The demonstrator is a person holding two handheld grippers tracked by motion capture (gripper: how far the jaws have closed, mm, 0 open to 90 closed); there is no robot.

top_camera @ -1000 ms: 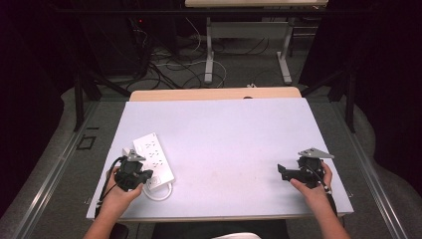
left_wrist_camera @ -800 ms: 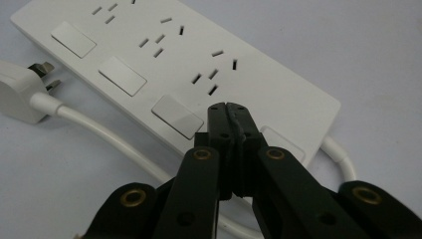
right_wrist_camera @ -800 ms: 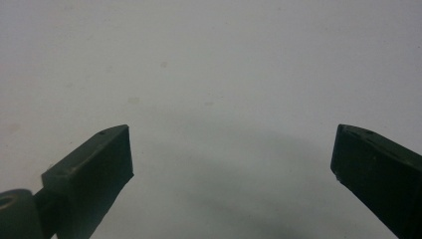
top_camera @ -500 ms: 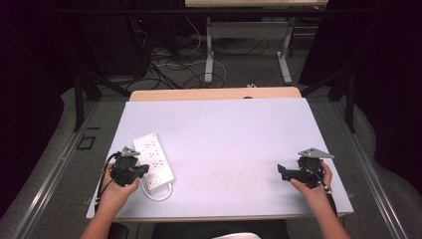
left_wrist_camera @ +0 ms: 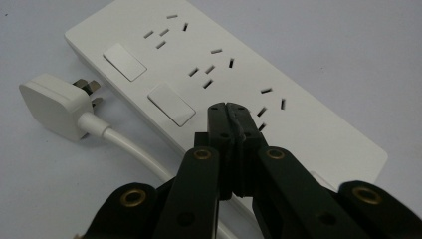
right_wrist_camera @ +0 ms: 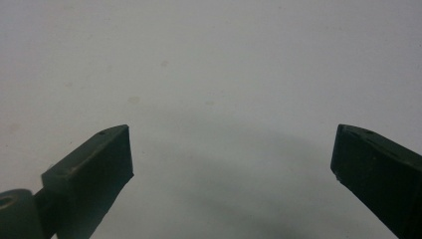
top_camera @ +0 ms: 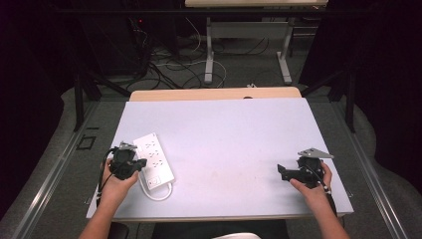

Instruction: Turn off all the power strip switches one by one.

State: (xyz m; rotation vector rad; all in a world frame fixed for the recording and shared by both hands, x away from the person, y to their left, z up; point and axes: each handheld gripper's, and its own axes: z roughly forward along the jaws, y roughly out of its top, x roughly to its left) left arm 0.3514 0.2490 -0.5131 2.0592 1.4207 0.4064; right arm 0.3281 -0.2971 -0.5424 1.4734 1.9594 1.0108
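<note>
Now, step in hand: approach to the power strip [left_wrist_camera: 219, 74], closed fingertips poised just over its face, near a rocker switch [left_wrist_camera: 171, 104]; judged as lining up to press a switch or nudge the strip, not to grab it.
Left gripper [left_wrist_camera: 230, 110]: fingers [left_wrist_camera: 219, 124] clenched together on nothing, tips above the strip's near half; seen from above at the tabletop's near left [top_camera: 127, 162], held by a hand [top_camera: 115, 185].
Right gripper [right_wrist_camera: 231, 154]: fingers [right_wrist_camera: 107, 159] released, spread wide over bare tabletop, grasping nothing; parked at the near right [top_camera: 301, 172], well apart from the strip.
Power strip, position: flat on the tabletop [top_camera: 234, 139] at the near left [top_camera: 155, 158], long axis running away and slightly leftward, just beside the left gripper.
Plug [left_wrist_camera: 57, 107]: lying loose on its side beside the strip, prongs toward the strip's edge, not inserted anywhere.
Cord [left_wrist_camera: 134, 149]: white, curling from the plug past the strip's near end; looped at the front edge in the high view [top_camera: 158, 191].
Next move calls for: a short downward push with tips kept shut and centred on the switch; probably light force, strip liable to slide on the smooth surface.
Count: one power strip, two switches clearly seen, three socket groups clearly seen, one plug, one cord, two grippers.
Farther off: a second desk's legs [top_camera: 209, 50] and floor cables [top_camera: 164, 64] beyond the tabletop.
</note>
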